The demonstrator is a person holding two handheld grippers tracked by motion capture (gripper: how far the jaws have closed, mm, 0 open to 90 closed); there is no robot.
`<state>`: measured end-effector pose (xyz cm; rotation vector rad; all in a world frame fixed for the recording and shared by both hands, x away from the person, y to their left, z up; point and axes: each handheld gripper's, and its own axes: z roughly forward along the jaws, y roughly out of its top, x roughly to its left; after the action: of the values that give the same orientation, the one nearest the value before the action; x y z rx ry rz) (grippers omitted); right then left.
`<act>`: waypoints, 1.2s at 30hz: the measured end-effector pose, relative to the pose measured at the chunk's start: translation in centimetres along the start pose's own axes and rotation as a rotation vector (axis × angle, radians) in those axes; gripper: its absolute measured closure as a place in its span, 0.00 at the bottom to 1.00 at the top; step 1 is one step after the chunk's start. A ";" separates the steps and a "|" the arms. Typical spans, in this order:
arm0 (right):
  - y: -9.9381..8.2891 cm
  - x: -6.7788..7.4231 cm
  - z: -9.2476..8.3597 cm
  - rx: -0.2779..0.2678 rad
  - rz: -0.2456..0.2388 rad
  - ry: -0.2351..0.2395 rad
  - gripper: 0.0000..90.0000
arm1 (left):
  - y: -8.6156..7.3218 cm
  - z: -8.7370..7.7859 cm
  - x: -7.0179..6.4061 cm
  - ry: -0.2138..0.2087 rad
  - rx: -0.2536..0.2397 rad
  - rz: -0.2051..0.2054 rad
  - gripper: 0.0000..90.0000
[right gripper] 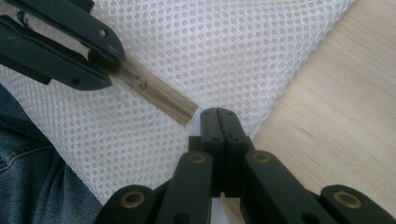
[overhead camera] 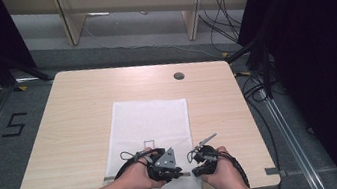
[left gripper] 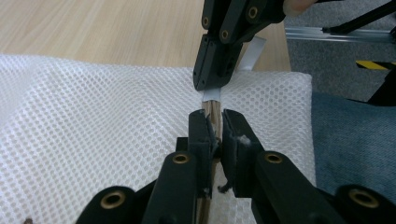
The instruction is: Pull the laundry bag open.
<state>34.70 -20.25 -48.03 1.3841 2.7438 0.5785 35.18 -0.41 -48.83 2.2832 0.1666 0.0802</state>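
A white mesh bag (overhead camera: 149, 117) lies flat on the wooden table, its near edge at the person's lap. A beige zipper (right gripper: 159, 95) runs along that near edge. My left gripper (left gripper: 215, 126) is shut on the zipper (left gripper: 213, 112), and in the right gripper view it (right gripper: 109, 65) clamps the tape at the upper left. My right gripper (right gripper: 218, 114) is shut on the small white tab (left gripper: 211, 94) at the zipper's end, by the bag's corner. The two grippers (overhead camera: 181, 173) (overhead camera: 195, 170) point at each other, tips a short way apart.
The table (overhead camera: 74, 118) has a round cable hole (overhead camera: 179, 76) at the back. Blue jeans (left gripper: 355, 140) show just past the near edge. Grey tape strips mark the table's front corners. Dark curtains and stand legs flank the table on the floor.
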 end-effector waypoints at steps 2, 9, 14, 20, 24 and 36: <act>0.0 -0.1 0.1 -0.012 -0.017 0.001 1.00 | 0.0 -0.1 0.0 -0.001 0.009 0.004 0.91; 0.0 -0.1 0.1 -0.013 -0.020 0.003 1.00 | -0.1 -0.4 0.1 0.002 0.009 0.008 0.91; 0.0 -0.1 0.0 -0.006 -0.012 -0.001 1.00 | -0.1 -0.6 0.2 -0.003 0.003 0.011 0.91; 0.0 -0.2 0.1 -0.013 -0.030 0.001 1.00 | -0.2 -0.5 0.1 -0.002 0.004 0.000 0.91; 0.0 -0.2 0.1 -0.010 -0.023 0.003 1.00 | -0.2 -0.6 0.1 -0.002 0.003 0.014 0.91; 0.0 -0.2 0.1 -0.006 -0.019 0.003 1.00 | -0.4 -1.0 0.2 0.003 -0.005 0.013 0.91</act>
<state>34.83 -20.35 -48.10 1.3558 2.7516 0.5879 35.21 0.57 -48.47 2.2789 0.1531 0.0907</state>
